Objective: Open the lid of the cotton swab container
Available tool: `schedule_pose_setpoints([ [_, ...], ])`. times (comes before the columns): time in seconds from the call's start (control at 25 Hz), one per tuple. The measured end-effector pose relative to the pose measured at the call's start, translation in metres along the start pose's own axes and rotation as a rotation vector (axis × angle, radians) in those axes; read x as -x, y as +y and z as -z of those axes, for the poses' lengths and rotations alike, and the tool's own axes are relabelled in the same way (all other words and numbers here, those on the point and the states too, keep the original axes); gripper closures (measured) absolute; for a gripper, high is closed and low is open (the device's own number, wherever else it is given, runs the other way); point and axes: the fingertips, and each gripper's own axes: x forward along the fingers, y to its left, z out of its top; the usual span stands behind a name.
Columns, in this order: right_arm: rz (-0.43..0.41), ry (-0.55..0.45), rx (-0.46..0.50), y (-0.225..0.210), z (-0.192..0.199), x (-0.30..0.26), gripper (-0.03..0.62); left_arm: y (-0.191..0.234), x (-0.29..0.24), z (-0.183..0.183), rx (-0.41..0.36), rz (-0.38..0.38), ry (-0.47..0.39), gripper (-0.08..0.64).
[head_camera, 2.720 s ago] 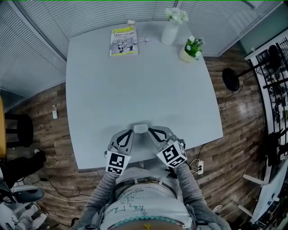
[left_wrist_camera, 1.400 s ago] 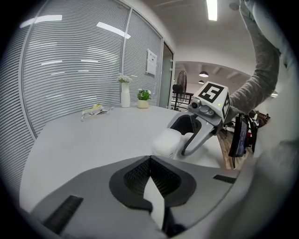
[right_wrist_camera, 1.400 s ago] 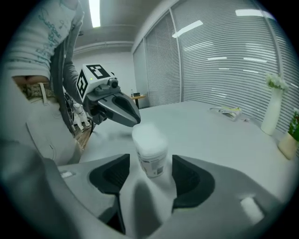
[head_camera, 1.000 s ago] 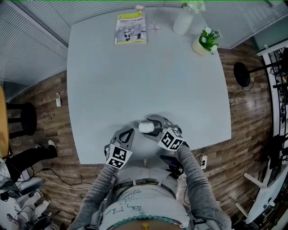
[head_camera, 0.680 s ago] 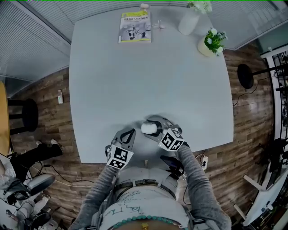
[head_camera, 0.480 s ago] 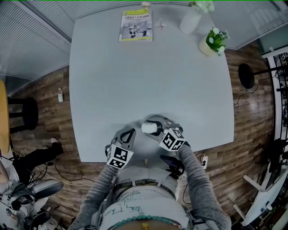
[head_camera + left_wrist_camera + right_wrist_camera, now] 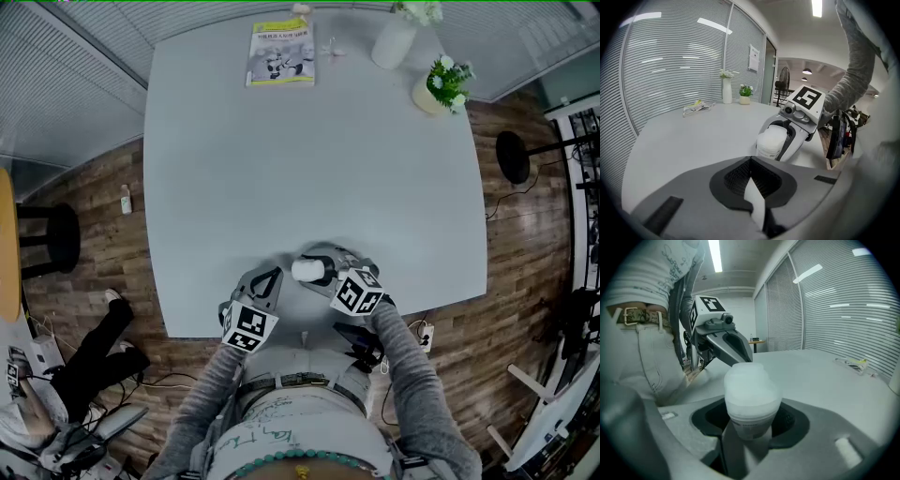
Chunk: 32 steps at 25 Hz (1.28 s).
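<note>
The cotton swab container [image 7: 307, 271] is a small white translucent tub with its rounded lid on. It sits near the table's front edge, upright between the jaws of my right gripper [image 7: 314, 266]. In the right gripper view the tub [image 7: 750, 394] fills the gap of that gripper [image 7: 750, 425]. Its jaws have just been closing and now press on the tub's sides. My left gripper [image 7: 270, 277] is shut and empty just to the tub's left. From the left gripper [image 7: 752, 161] view, the tub [image 7: 772, 140] stands ahead inside the right gripper [image 7: 787, 136].
The grey table [image 7: 309, 159] carries a booklet [image 7: 281, 53], a small pale item [image 7: 330, 47], a white vase [image 7: 392, 42] and a potted plant [image 7: 439, 86] along its far edge. A stool [image 7: 42, 239] and another person's legs [image 7: 94, 356] are on the floor at left.
Earlier the tub stood on the table between both grippers. My right gripper has since come around it and its jaws have narrowed onto it. The left gripper has stayed shut beside it.
</note>
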Motion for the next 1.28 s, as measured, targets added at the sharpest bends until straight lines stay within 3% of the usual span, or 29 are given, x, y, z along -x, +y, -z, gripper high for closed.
schedule_pose_setpoints([
  [0.64,0.008,-0.033,-0.030,0.007,-0.039,0.033,0.364,-0.013,0.024,-0.033,-0.015,-0.014,-0.107,0.561],
  [1.28,0.004,-0.050,0.037,0.030,-0.091,0.073,0.365,-0.026,0.062,-0.075,-0.002,-0.036,-0.256,0.561],
])
